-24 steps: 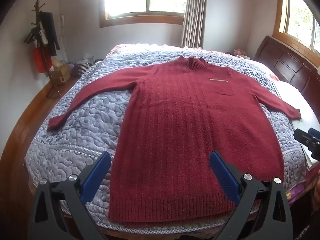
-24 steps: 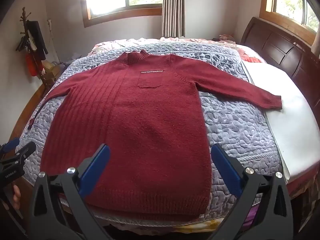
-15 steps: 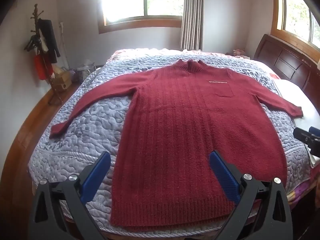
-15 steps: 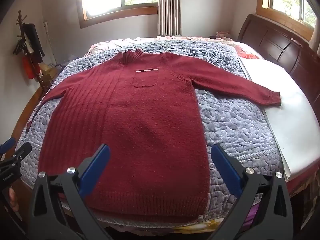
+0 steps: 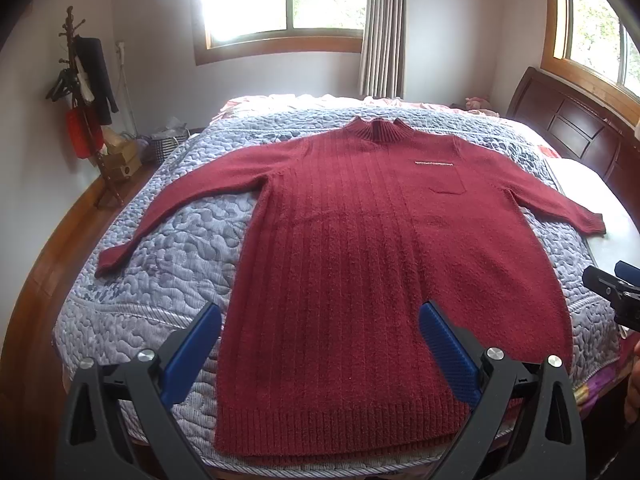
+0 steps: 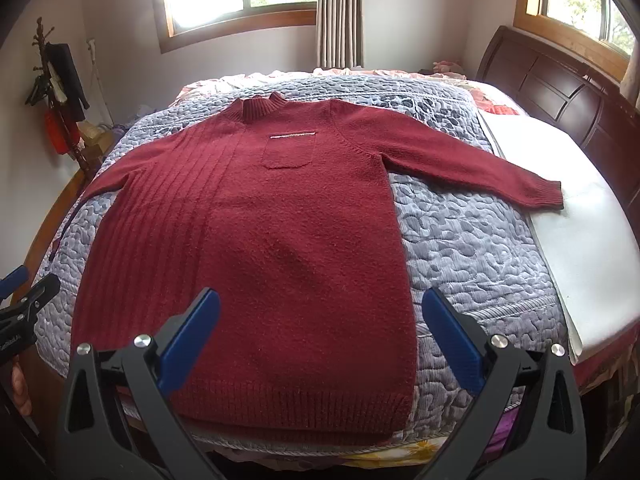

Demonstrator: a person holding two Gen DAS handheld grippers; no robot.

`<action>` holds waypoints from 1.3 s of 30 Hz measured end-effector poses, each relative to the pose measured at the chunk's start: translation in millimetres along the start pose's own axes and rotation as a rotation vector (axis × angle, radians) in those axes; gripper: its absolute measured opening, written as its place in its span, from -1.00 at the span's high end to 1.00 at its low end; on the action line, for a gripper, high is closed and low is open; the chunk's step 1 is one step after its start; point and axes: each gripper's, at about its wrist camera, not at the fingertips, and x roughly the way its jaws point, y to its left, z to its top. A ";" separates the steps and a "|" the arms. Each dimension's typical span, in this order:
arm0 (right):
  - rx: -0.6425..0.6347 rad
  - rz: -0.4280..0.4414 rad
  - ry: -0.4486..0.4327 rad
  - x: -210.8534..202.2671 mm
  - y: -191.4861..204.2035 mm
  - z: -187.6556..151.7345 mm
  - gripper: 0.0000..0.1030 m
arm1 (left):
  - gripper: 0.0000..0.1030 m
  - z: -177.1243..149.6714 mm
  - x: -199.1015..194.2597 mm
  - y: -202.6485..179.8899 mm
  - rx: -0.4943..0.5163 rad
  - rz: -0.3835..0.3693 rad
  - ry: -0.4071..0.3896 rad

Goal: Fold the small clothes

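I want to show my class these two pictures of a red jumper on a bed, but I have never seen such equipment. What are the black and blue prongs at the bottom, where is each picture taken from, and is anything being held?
There is no robot here. A person holds a two-finger gripper in each hand, and a wide-angle camera on each gripper looks forward along its fingers. One picture comes from the left gripper, the other from the right gripper; the black arms with blue pads are their fingers. Each gripper also peeks into the other's picture at the edge.

A dark red sweater lies flat, front up, sleeves spread, on a grey-blue quilt covering the bed. A chest pocket shows.

Both grippers stand open above the hem end and hold nothing. Folding has not begun.
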 end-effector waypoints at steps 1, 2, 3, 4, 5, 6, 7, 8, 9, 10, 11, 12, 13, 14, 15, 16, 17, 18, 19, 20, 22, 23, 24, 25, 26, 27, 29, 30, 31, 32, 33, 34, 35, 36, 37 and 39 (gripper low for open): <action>-0.002 -0.001 -0.001 0.0 0.2 -0.5 -0.95 | -0.93 0.2 0.3 0.0 0.001 0.002 0.001; -0.003 -0.001 0.000 0.4 0.0 -0.7 -0.95 | -0.93 0.1 0.6 0.2 0.001 0.005 0.001; -0.003 0.001 0.000 0.7 -0.2 -0.7 -0.95 | -0.93 0.0 0.8 0.6 0.001 0.005 0.002; -0.002 0.002 0.001 1.0 -0.4 -0.5 -0.95 | -0.93 -0.2 0.5 0.8 0.000 0.005 0.002; -0.002 0.003 0.002 1.3 -0.5 -0.4 -0.95 | -0.93 -0.3 0.9 1.1 -0.001 0.006 0.003; -0.002 0.002 0.003 1.7 -0.8 -0.5 -0.95 | -0.93 -0.3 1.3 1.3 -0.001 0.007 0.004; -0.001 0.002 0.003 2.3 -1.1 -0.2 -0.95 | -0.93 0.2 1.6 1.1 0.000 0.007 0.005; -0.001 0.004 0.003 2.3 -1.0 -0.1 -0.95 | -0.93 0.2 1.7 1.2 0.000 0.008 0.005; -0.001 0.006 0.004 2.6 -1.2 -0.1 -0.95 | -0.93 0.2 1.9 1.0 0.000 0.009 0.005; -0.001 0.006 0.003 2.8 -1.4 -0.1 -0.95 | -0.93 0.3 2.5 0.4 0.002 0.010 0.006; -0.001 0.005 0.003 2.8 -1.3 0.0 -0.95 | -0.93 0.3 2.7 0.1 0.003 0.009 0.007; -0.002 0.003 0.001 2.8 -1.6 0.1 -0.95 | -0.93 0.6 3.0 -0.9 0.004 0.010 0.007; -0.001 0.003 0.001 2.8 -2.1 0.3 -0.95 | -0.93 0.7 3.2 -1.3 0.005 0.010 0.007; 0.000 0.003 0.001 2.9 -2.5 0.4 -0.95 | -0.93 0.7 3.2 -1.8 0.006 0.009 0.007; 0.000 0.003 0.002 3.0 -2.9 0.9 -0.95 | -0.93 0.6 3.3 -2.0 0.006 0.009 0.006; 0.000 0.005 0.002 3.1 -3.2 1.0 -0.95 | -0.93 0.7 3.3 -2.1 0.005 0.009 0.005; 0.000 0.004 0.001 3.1 -3.0 1.0 -0.95 | -0.93 0.7 2.9 -2.4 0.006 0.008 0.006; 0.000 0.001 0.001 3.1 -3.0 1.2 -0.95 | -0.93 0.7 2.9 -2.5 0.006 0.008 0.006; 0.001 0.001 0.001 3.3 -3.6 1.0 -0.95 | -0.93 0.9 3.0 -2.9 0.005 0.008 0.005; 0.002 0.001 0.002 3.7 -4.1 1.2 -0.95 | -0.93 1.4 3.0 -3.4 0.005 0.008 0.005; 0.003 0.003 0.004 4.8 -5.1 0.9 -0.95 | -0.93 1.5 3.1 -3.4 0.005 0.007 0.006; 0.003 0.003 0.005 5.3 -5.4 1.0 -0.95 | -0.93 1.7 3.1 -3.8 0.006 0.007 0.007; 0.004 0.002 0.005 5.7 -5.7 0.9 -0.95 | -0.93 1.9 3.0 -3.9 0.006 0.008 0.007; 0.003 0.003 0.006 5.9 -6.1 1.0 -0.95 | -0.93 1.8 3.0 -3.7 0.005 0.007 0.007; 0.003 0.003 0.007 6.8 -6.6 0.8 -0.95 | -0.93 1.7 3.0 -3.6 0.005 0.006 0.006; 0.003 0.003 0.009 7.3 -7.0 0.8 -0.95 | -0.93 2.3 3.0 -4.4 0.005 0.005 0.006; 0.004 0.004 0.010 8.1 -7.0 0.2 -0.95 | -0.93 3.1 2.8 -5.3 0.007 0.006 0.005; 0.005 0.006 0.010 8.4 -7.5 0.4 -0.95 | -0.93 3.7 2.8 -6.2 0.008 0.006 0.005; 0.007 0.006 0.011 8.7 -7.9 0.4 -0.95 | -0.93 4.0 2.9 -6.8 0.010 0.005 0.006; 0.006 0.006 0.010 8.7 -7.8 0.3 -0.95 | -0.93 4.5 3.2 -7.6 0.012 0.005 0.006; 0.006 0.005 0.010 9.0 -8.1 0.3 -0.95 | -0.93 4.6 3.3 -8.2 0.014 0.005 0.006; 0.007 0.006 0.011 9.0 -8.3 0.6 -0.95 | -0.93 4.5 3.3 -8.6 0.015 0.005 0.006; 0.007 0.008 0.012 9.2 -8.6 0.6 -0.95 | -0.93 4.4 3.6 -8.8 0.016 0.005 0.007; 0.007 0.011 0.011 9.0 -9.1 0.3 -0.95 | -0.93 4.4 3.8 -9.2 0.017 0.005 0.008; 0.007 0.011 0.010 8.9 -9.4 0.2 -0.95 | -0.93 4.1 3.8 -9.4 0.017 0.004 0.009; 0.006 0.009 0.008 9.0 -10.1 0.6 -0.95 | -0.93 4.2 4.2 -9.3 0.018 0.006 0.010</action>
